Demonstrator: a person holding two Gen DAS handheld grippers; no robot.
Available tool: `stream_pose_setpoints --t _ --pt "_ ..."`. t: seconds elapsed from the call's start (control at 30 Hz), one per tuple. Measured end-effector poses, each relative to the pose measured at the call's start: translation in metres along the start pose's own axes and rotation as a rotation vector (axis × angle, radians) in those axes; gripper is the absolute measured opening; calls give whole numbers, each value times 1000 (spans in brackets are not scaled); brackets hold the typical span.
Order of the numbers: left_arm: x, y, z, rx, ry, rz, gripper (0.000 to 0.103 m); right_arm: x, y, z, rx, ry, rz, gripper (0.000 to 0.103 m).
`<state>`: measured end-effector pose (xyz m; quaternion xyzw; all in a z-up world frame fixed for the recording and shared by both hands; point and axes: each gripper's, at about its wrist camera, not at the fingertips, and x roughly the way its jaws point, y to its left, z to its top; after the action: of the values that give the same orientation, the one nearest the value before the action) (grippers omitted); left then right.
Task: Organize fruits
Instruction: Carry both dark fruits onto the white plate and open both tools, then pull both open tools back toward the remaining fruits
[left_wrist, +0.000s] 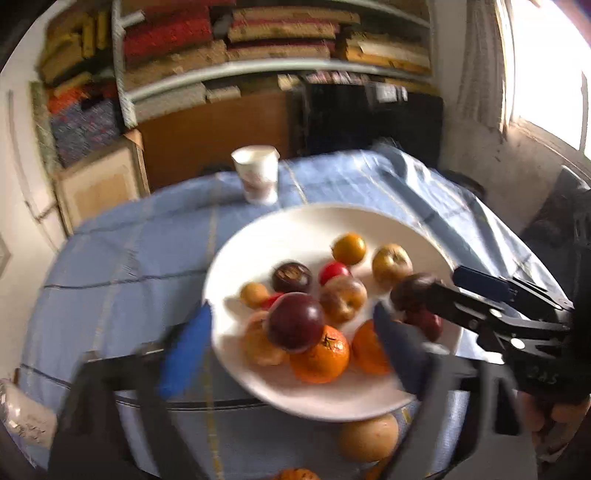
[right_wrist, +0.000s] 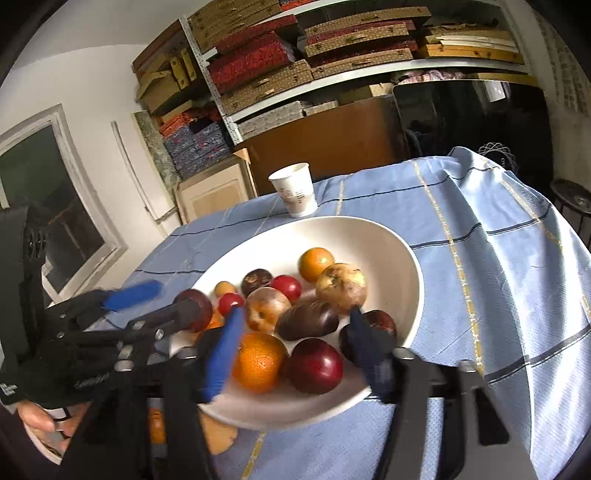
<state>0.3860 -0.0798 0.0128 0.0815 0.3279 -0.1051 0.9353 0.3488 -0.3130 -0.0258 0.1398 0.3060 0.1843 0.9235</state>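
A white bowl (left_wrist: 258, 236) (right_wrist: 388, 236) on the blue checked cloth holds several fruits: oranges, red and dark plums, mottled apples. My left gripper (left_wrist: 293, 310) stands open wide over the bowl's near side. A dark red plum (left_wrist: 295, 321) lies on the pile between its blue pads (left_wrist: 184, 350), and neither pad touches it. My right gripper (right_wrist: 295, 314) is open too, and its pads (right_wrist: 225, 350) flank an orange (right_wrist: 258, 362) and a red plum (right_wrist: 314, 365). A dark oval fruit (right_wrist: 306, 319) lies just past its tips. Both views are blurred.
A white paper cup (left_wrist: 256, 173) (right_wrist: 295, 188) stands behind the bowl. A tan round fruit (left_wrist: 369, 437) and an orange (left_wrist: 295, 474) lie loose on the cloth in front of it. Shelves of stacked boxes (right_wrist: 295, 48) fill the back wall. The table edge drops off at right.
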Motion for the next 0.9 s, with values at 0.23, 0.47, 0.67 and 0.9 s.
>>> stream_pose_setpoints --t 0.23,0.47,0.67,0.9 --pt "-65 28 -37 -95 -74 17 98 -34 21 -10 -35 7 50 73" --pt "-85 65 -106 -183 11 114 98 -40 51 -58 -47 152 74 73" --pt "-105 80 -127 -242 32 69 98 -44 72 -79 -95 194 67 73" --pt "-110 86 -133 -259 51 86 98 -37 88 -93 -187 238 32 73"
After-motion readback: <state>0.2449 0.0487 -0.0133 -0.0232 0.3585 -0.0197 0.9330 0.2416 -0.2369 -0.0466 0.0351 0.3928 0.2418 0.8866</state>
